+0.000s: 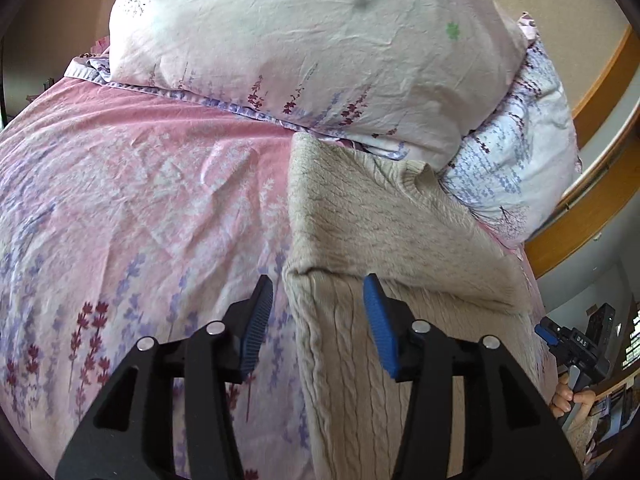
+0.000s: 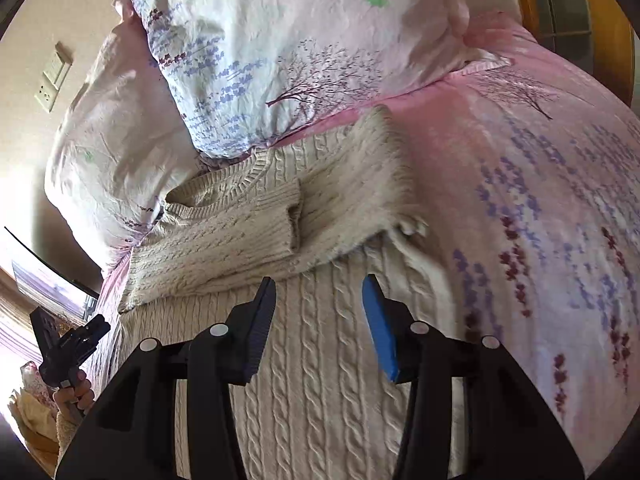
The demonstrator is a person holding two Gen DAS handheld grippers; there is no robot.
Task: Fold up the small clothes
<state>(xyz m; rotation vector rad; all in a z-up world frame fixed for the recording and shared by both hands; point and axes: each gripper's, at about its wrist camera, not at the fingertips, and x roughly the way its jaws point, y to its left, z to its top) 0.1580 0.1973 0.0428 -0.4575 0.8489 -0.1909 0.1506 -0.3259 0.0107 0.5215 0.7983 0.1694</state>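
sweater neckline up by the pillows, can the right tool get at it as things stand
Probably yes. The right tool is open and holds nothing, above the sweater. The neckline lies uncovered ahead, beside the folded sleeve; the pillow only borders it.

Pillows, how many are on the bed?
2. One pillow leans at the head of the bed above the sweater; the other pillow sits beside it. More may be hidden.

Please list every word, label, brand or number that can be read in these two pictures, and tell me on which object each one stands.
"DAS": white letters on the black body of the right gripper, seen at the edge of the left wrist view; small, so the reading is uncertain.
Sweater: no label or text visible.
Pillows and bedsheet: only printed flowers and trees, no words.
Wall switch plate: no readable marking.
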